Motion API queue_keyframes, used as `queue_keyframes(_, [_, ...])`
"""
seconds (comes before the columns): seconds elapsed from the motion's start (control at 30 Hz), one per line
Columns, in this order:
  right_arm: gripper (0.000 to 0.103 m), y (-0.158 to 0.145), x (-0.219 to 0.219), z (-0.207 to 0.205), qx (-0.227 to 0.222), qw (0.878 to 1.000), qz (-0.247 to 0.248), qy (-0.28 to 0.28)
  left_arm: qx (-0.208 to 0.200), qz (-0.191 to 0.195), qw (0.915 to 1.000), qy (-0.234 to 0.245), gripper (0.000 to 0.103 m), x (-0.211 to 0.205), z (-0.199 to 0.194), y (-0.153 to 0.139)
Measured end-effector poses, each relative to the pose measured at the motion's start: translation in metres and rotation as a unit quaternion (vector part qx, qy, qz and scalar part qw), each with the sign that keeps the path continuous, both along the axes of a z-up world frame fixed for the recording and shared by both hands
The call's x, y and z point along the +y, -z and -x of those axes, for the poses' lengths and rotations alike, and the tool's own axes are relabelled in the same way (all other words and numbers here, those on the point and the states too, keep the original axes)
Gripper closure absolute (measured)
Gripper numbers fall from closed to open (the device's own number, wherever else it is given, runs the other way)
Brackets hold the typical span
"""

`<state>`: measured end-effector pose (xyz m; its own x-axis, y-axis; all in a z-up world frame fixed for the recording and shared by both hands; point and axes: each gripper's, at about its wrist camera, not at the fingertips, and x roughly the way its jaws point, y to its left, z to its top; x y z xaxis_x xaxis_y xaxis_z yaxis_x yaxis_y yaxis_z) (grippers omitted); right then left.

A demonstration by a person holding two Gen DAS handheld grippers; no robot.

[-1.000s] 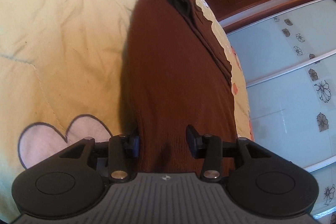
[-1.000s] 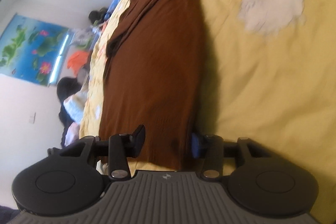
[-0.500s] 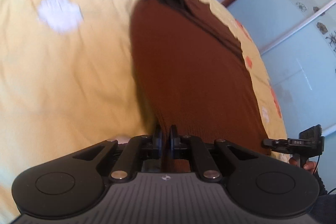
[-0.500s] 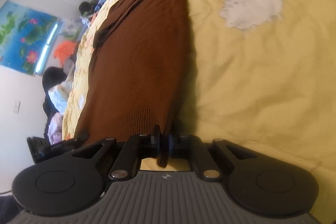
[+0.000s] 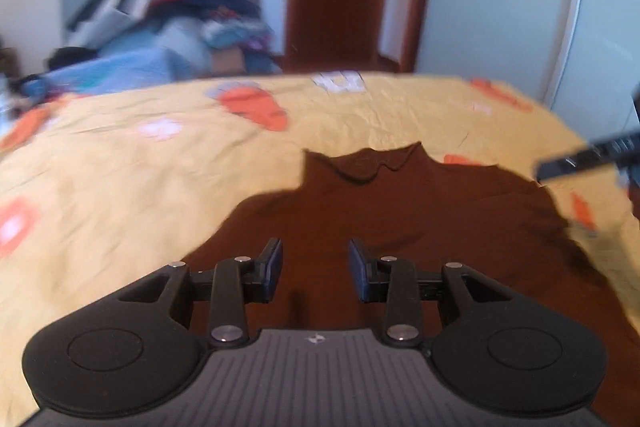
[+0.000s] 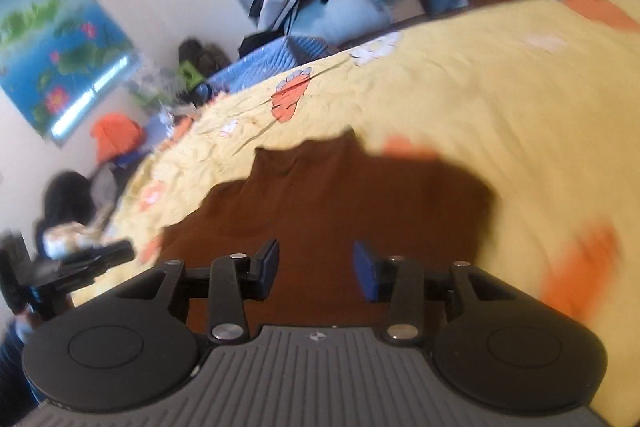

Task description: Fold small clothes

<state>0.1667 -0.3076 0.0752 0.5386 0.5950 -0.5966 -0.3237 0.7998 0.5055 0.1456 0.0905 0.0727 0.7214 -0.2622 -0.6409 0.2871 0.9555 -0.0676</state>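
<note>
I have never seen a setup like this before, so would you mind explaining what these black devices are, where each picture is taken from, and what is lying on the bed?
There is no robot here. A person holds a hand-held two-finger gripper in each hand, and each one carries a wide-angle camera looking forward along its fingers. That is why the black body fills the bottom of both pictures.

One picture looks out over the left gripper, the other over the right gripper. Each also catches the other tool at its edge.

On the bed, a yellow quilt with orange and white patches carries a brown sweater, lying fairly flat with its neckline away from the cameras.

Nothing is held. Both grippers' jaws have just been opening; they stand apart over the sweater's near part, with no cloth pinched between the pads. The pictures are motion-blurred, so finer detail is hard to tell.
</note>
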Motion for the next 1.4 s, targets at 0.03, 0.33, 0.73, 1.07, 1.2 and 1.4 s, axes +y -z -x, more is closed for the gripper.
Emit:
queue_keyframes(0.03, [0.057,0.003,0.014,-0.026,-0.001,1.000,0.015,-0.002,0.011,-0.005,0.9999,0.008,0.068,-0.010,-0.023,0.007])
queue_keyframes(0.33, [0.049,0.043,0.090,-0.144,-0.002,0.993,0.115,-0.040,0.025,-0.067,0.9962,0.050,0.073,-0.076,-0.128,0.054])
queue_keyframes(0.73, [0.088,0.062,0.089,-0.139,-0.028,0.995,0.094,-0.005,-0.062,-0.132,0.9889,0.027,0.094,-0.093,-0.124,0.047])
queue_keyframes(1.07, [0.056,0.039,0.080,-0.046,-0.062,0.989,0.137,-0.013,0.001,-0.044,0.9986,0.030,0.061,-0.057,-0.042,0.062])
queue_keyframes(1.2, [0.053,0.070,0.078,-0.032,-0.104,0.979,0.176,-0.003,-0.004,-0.042,0.9991,-0.004,0.051,-0.055,-0.043,0.063])
queue_keyframes(1.4, [0.042,0.027,0.078,0.005,-0.089,0.981,0.169,0.009,-0.032,0.006,0.9994,-0.005,0.048,-0.044,0.032,0.023])
